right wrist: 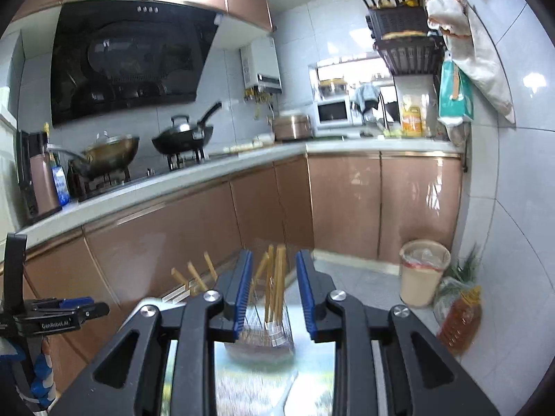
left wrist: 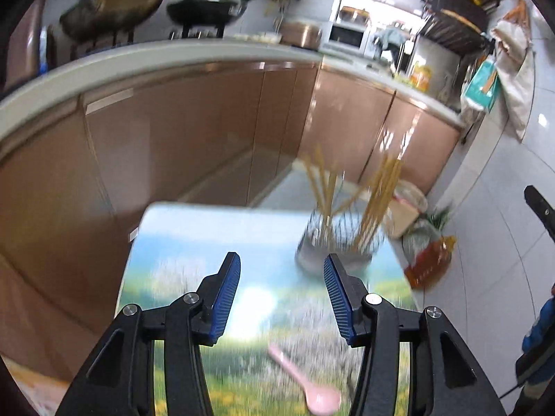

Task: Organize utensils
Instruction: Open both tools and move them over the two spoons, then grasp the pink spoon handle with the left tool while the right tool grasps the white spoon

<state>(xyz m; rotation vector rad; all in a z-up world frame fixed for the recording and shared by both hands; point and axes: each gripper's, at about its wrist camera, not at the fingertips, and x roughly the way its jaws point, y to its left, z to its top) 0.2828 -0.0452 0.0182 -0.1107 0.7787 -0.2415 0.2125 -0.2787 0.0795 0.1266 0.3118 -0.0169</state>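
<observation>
With both claws empty, left claw [left wrist: 281,298] wide and right claw [right wrist: 272,294] narrower, the light, slippery pink spoon [left wrist: 305,384] lies on the worktop [left wrist: 166,242]; pinching mid-handle looks best.

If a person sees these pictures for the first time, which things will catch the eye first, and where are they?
Probably the wire holder full of wooden chopsticks, standing at the far right of the small table with a landscape print. Next, the pink spoon lying alone on the table's near side, below the open left gripper. Behind, two woks sit on the stove along the brown cabinets.
</observation>
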